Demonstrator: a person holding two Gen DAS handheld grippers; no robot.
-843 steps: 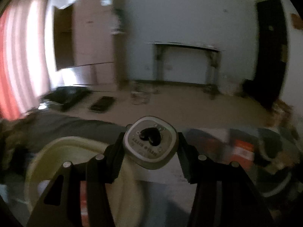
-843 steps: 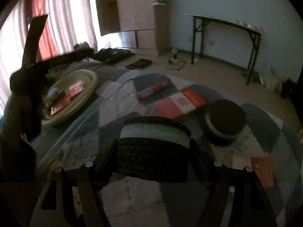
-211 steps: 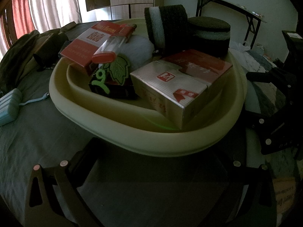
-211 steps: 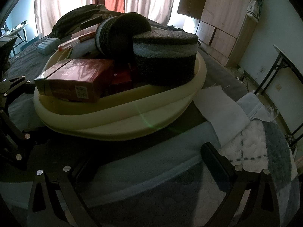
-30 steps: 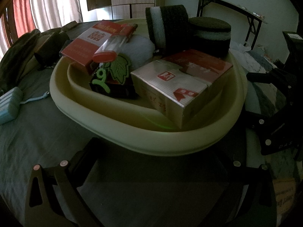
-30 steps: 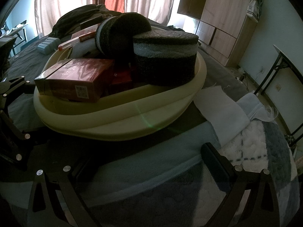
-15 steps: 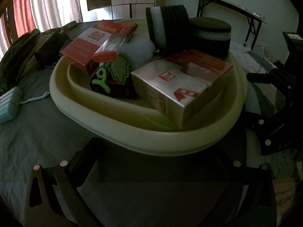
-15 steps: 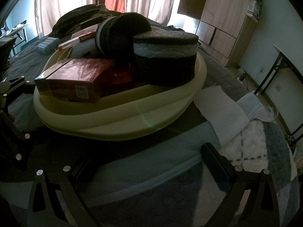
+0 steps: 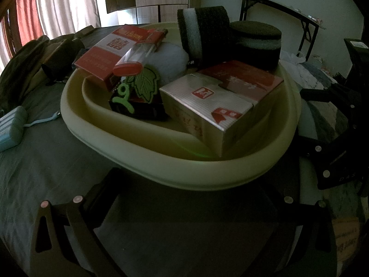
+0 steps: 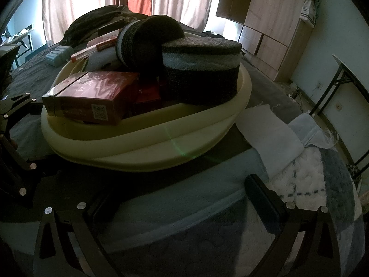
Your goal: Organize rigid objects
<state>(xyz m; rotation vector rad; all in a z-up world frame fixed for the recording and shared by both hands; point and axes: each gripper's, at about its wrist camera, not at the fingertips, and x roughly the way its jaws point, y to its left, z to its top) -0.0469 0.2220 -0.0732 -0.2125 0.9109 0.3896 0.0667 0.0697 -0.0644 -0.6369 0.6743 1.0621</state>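
Observation:
A cream basin [image 9: 207,173] on the bed holds a silver-and-red box [image 9: 207,101], a red-and-white box [image 9: 110,50], a green leaf badge [image 9: 146,83], a white round thing [image 9: 170,60] and two black foam rolls, one on edge [image 9: 203,37] and one flat [image 9: 256,41]. My left gripper [image 9: 191,189] stands open just short of the basin's near rim, holding nothing. From the other side, the basin [image 10: 161,147] shows a dark red box [image 10: 92,92] and the flat roll [image 10: 203,69]. My right gripper [image 10: 182,196] is open and empty before that rim.
A pale blue case [image 9: 11,127] lies on the dark sheet left of the basin. Dark clothing [image 10: 96,20] is piled behind it. A white cloth [image 10: 269,127] and a checked quilt [image 10: 299,184] lie to the right. A wardrobe [image 10: 272,23] and a folding table [image 9: 276,7] stand beyond.
Nothing has moved over the last second. About 28 s ago the left gripper held a small tin and the right a foam roll; both are open and empty now.

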